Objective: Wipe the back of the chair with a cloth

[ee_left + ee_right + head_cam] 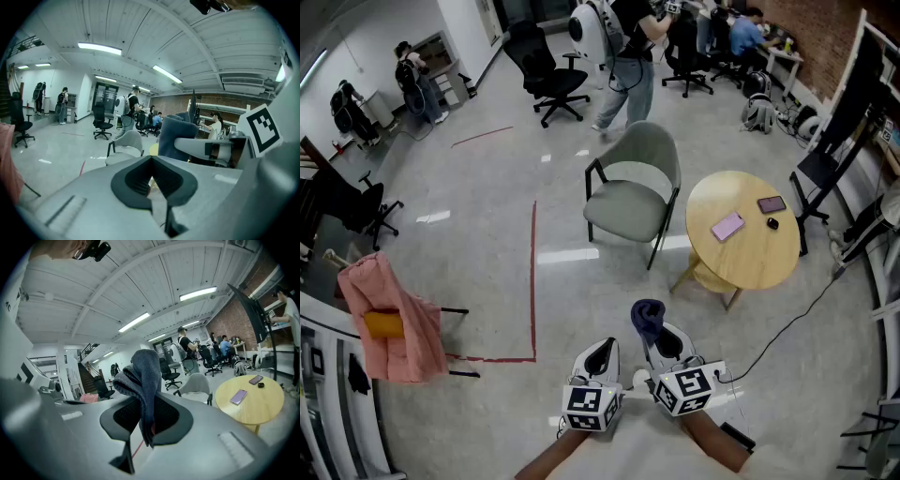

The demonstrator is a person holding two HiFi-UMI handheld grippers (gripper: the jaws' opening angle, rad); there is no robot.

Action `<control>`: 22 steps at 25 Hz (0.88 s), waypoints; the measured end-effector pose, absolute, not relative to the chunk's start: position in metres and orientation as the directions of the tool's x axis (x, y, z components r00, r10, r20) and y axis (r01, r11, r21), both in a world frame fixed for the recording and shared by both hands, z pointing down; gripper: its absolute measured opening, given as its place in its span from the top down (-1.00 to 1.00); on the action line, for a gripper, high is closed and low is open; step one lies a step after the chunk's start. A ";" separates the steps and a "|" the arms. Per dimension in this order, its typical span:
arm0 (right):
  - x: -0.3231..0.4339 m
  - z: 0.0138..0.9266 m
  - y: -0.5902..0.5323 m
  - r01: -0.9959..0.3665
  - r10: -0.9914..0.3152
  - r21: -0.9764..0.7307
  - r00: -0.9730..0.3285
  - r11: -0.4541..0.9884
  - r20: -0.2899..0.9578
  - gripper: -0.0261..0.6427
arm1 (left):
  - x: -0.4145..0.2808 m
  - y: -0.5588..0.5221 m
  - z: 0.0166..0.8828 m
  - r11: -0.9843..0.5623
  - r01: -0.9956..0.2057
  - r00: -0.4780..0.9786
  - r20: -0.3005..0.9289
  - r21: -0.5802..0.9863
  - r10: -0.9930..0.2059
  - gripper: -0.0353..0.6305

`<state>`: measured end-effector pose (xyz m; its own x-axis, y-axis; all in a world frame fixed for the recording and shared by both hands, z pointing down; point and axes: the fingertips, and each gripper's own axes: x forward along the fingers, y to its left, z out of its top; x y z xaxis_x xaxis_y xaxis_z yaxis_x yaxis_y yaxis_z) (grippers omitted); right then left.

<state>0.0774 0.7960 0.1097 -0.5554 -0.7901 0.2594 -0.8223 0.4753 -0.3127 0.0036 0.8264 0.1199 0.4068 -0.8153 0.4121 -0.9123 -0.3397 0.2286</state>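
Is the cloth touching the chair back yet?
No, the cloth sits pinched in the right gripper, apart from the grey chair.

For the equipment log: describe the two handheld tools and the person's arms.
The left tool and right tool are alike: light grey moulded bodies, black ribbed pads inside the jaws, each carrying a white cube of black square markers. The forearms show no sleeves.

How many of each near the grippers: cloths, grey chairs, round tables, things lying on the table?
Cloth: 1
Grey chair: 1
Round table: 1
Things on the table: 3 (pink flat item, dark phone, small black object)
Total: 6
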 end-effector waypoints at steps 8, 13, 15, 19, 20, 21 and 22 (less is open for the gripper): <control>0.102 0.106 0.786 -0.811 -0.785 -0.295 -0.574 0.505 0.234 0.71 | 0.022 0.814 0.118 -0.318 -0.923 0.380 0.391 0.217 -0.838 0.89; 0.116 0.119 0.794 -0.804 -0.775 -0.332 -0.580 0.494 0.252 0.71 | 0.031 0.826 0.127 -0.296 -0.934 0.355 0.422 0.201 -0.834 0.89; 0.120 0.123 0.798 -0.802 -0.773 -0.346 -0.580 0.487 0.256 0.71 | 0.033 0.832 0.129 -0.295 -0.937 0.349 0.435 0.189 -0.830 0.89; 0.123 0.120 0.792 -0.770 -0.764 -0.402 -0.607 0.496 0.219 0.71 | 0.035 0.826 0.129 -0.287 -0.939 0.344 0.438 0.191 -0.831 0.89; 0.122 0.118 0.790 -0.758 -0.761 -0.419 -0.615 0.499 0.206 0.71 | 0.034 0.823 0.129 -0.285 -0.939 0.342 0.439 0.193 -0.831 0.89; 0.120 0.117 0.787 -0.752 -0.758 -0.425 -0.621 0.504 0.199 0.71 | 0.034 0.819 0.130 -0.282 -0.939 0.342 0.441 0.197 -0.830 0.89; 0.118 0.118 0.784 -0.752 -0.755 -0.418 -0.624 0.510 0.202 0.71 | 0.033 0.815 0.132 -0.279 -0.939 0.342 0.446 0.203 -0.827 0.89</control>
